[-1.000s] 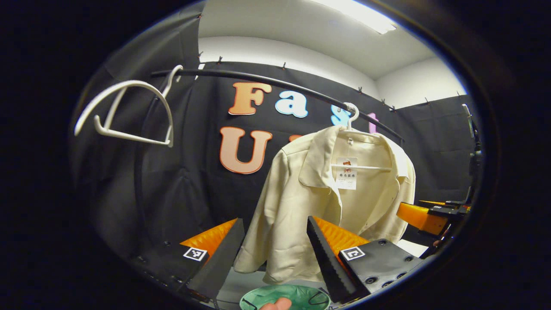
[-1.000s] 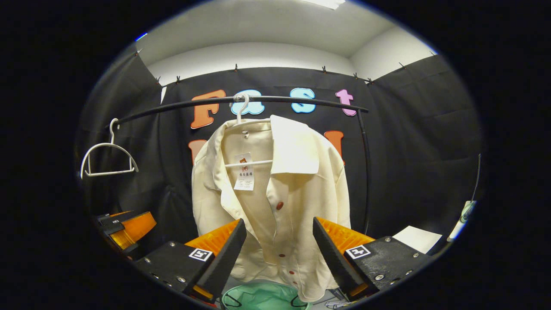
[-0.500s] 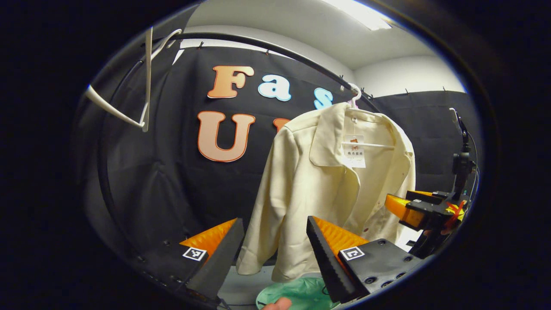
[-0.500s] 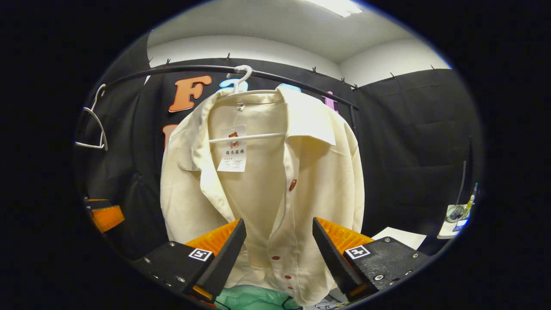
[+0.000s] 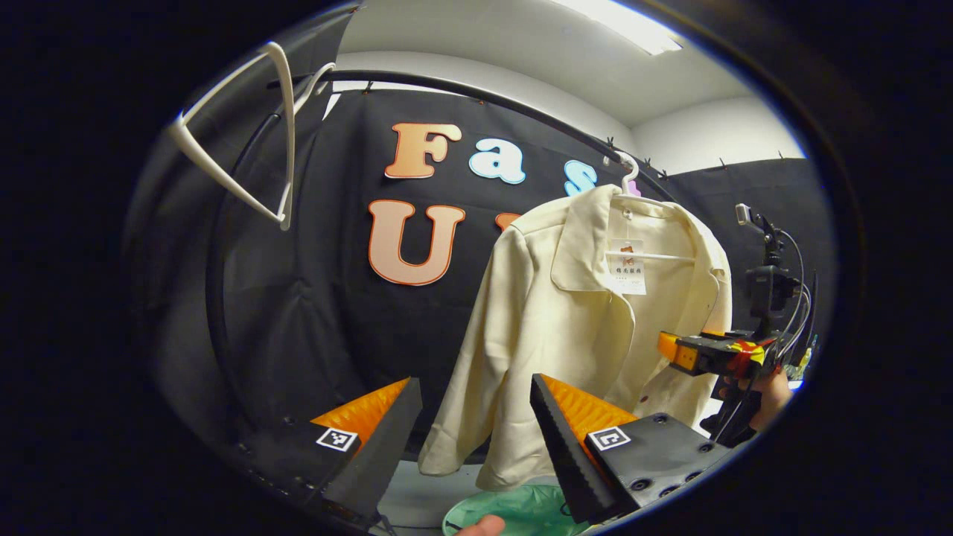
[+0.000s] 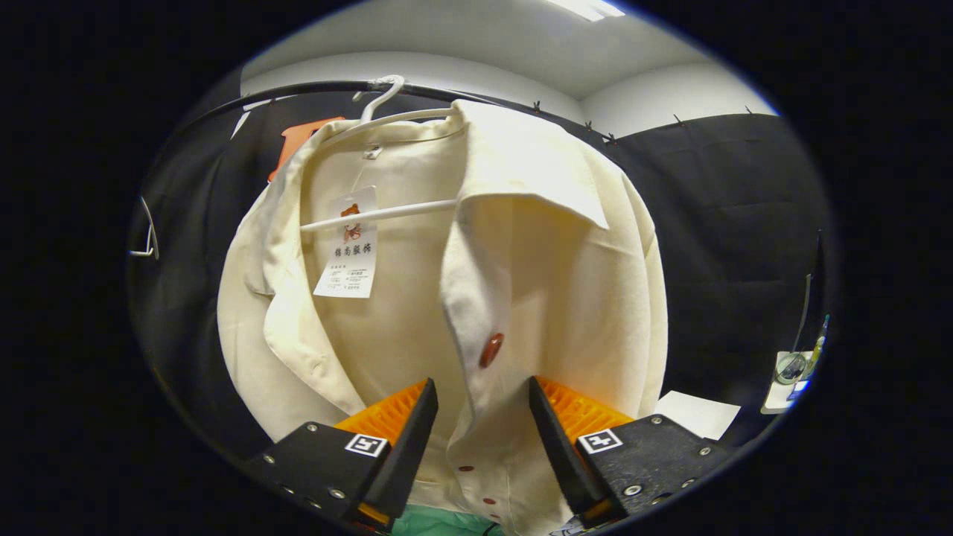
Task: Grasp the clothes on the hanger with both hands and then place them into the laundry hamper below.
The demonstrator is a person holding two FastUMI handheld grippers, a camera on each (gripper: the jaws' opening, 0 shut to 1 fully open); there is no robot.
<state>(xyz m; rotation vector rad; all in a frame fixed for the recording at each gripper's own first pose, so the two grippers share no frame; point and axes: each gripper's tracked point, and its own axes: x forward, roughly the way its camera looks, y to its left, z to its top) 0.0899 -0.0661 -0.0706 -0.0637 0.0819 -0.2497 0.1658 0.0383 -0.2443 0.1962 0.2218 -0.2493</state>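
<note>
Left gripper, jaws apart, holds nothing; the cream shirt hangs just ahead, slightly right of it. Right gripper, jaws apart, has the shirt's buttoned front edge between its fingers, contact unclear. Below both, the green hamper. Above, the shirt's white hanger hooks on a black rail; an empty hanger is far left.

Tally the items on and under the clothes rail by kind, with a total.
White hangers: 2, one empty, one under the jacket
Cream jackets: 1
Green laundry hampers: 1
Total: 4
</note>
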